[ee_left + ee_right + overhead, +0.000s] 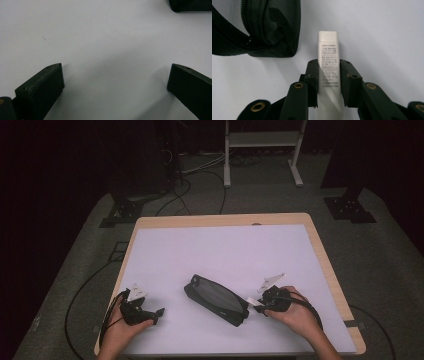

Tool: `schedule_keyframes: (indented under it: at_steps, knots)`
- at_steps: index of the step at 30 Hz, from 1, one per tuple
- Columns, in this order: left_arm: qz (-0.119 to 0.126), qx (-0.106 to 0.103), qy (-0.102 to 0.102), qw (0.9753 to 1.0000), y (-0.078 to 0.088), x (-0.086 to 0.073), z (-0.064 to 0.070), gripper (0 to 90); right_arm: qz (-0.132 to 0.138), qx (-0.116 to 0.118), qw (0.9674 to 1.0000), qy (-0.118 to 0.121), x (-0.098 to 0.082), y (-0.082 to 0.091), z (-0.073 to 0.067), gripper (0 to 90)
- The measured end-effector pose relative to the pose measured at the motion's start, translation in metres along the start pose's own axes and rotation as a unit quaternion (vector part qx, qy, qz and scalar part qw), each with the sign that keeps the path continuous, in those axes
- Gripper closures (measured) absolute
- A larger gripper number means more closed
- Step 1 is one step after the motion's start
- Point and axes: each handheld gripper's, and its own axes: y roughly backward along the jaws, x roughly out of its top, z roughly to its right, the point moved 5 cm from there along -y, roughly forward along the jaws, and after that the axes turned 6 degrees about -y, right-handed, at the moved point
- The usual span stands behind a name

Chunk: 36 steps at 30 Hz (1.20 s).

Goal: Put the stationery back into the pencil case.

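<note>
My right gripper (329, 72) is clenched on a white glue stick (328, 62); its lower end is hidden behind the jaws and the print is too small to read. Its cap end points toward the black mesh pouch (262, 27), just beside, cut off at the frame edge. My left gripper (115, 82) is released, jaws wide over bare white desk (100, 37), well apart from the pouch.

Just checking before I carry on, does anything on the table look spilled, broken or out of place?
Nothing stands out. The black mesh pouch lies diagonally on the white table, intact, and the right gripper holds a white stick-shaped tube squarely between its jaws. No spills show.
</note>
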Motion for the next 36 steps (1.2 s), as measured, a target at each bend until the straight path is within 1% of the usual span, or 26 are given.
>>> schedule_keyframes:
  at_steps: [3,4,8,11,19,31,32,36]
  knots:
    - [0.000,0.000,0.000,1.0000,0.000,0.000,0.000,0.0,0.004,0.000,1.0000,-0.003,0.001,0.002,0.001,69.2]
    - [0.000,0.000,0.000,1.0000,0.000,0.000,0.000,0.0,0.009,0.002,0.9999,-0.007,0.001,0.005,0.001,69.2]
    - [0.000,0.000,0.000,1.0000,0.000,0.000,0.000,0.0,0.019,0.005,0.9998,-0.008,0.003,0.011,0.003,69.2]
    - [0.000,0.000,0.000,1.0000,0.000,0.000,0.000,0.0,0.025,0.010,0.9995,-0.014,0.004,0.015,0.003,69.2]
    - [0.000,0.000,0.000,1.0000,0.000,0.000,0.000,0.0,0.033,0.012,0.9992,-0.020,0.008,0.023,0.004,69.3]
    - [0.000,0.000,-0.001,1.0000,0.000,0.000,0.000,0.0,0.057,0.011,0.9980,-0.023,0.020,0.042,0.003,69.2]
    - [0.000,0.000,-0.001,1.0000,0.000,0.000,0.000,0.0,0.062,0.011,0.9978,-0.022,0.022,0.045,0.003,69.3]
    - [0.001,0.000,-0.001,1.0000,0.000,0.000,0.000,0.0,0.068,0.012,0.9974,-0.021,0.026,0.049,0.002,69.2]
